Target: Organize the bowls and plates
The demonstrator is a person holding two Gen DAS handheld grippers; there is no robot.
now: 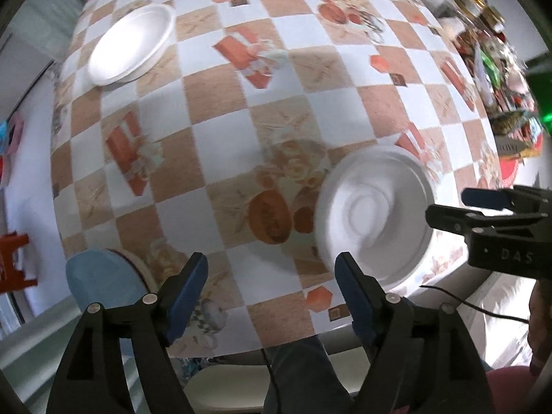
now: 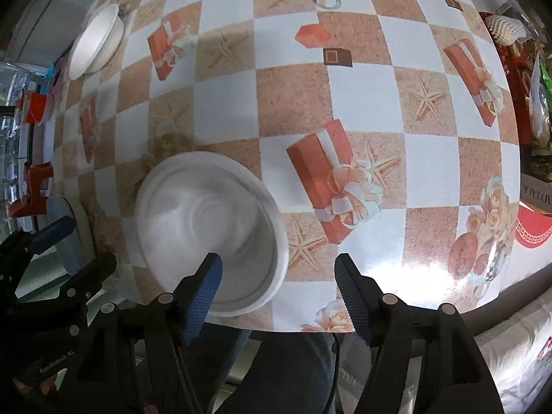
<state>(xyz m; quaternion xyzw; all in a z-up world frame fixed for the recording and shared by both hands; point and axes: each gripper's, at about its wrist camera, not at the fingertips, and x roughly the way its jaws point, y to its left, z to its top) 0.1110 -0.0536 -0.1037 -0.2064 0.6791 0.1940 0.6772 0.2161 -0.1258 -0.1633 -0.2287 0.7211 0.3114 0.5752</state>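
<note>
A white bowl (image 1: 374, 217) sits near the table's front edge; it also shows in the right wrist view (image 2: 210, 231). A second white bowl (image 1: 132, 43) sits at the far left of the table, and shows in the right wrist view (image 2: 95, 41). My left gripper (image 1: 272, 276) is open and empty, hovering left of the near bowl. My right gripper (image 2: 277, 276) is open and empty, above the near bowl's right rim; it shows at the right in the left wrist view (image 1: 452, 207). My left gripper shows at the lower left in the right wrist view (image 2: 79, 245).
The table carries a checked cloth (image 1: 241, 131) with gift-box prints. A blue-seated stool (image 1: 100, 276) stands at the table's near left edge. Packets and clutter (image 1: 496, 69) line the right side. A red object (image 1: 13, 265) stands on the floor at left.
</note>
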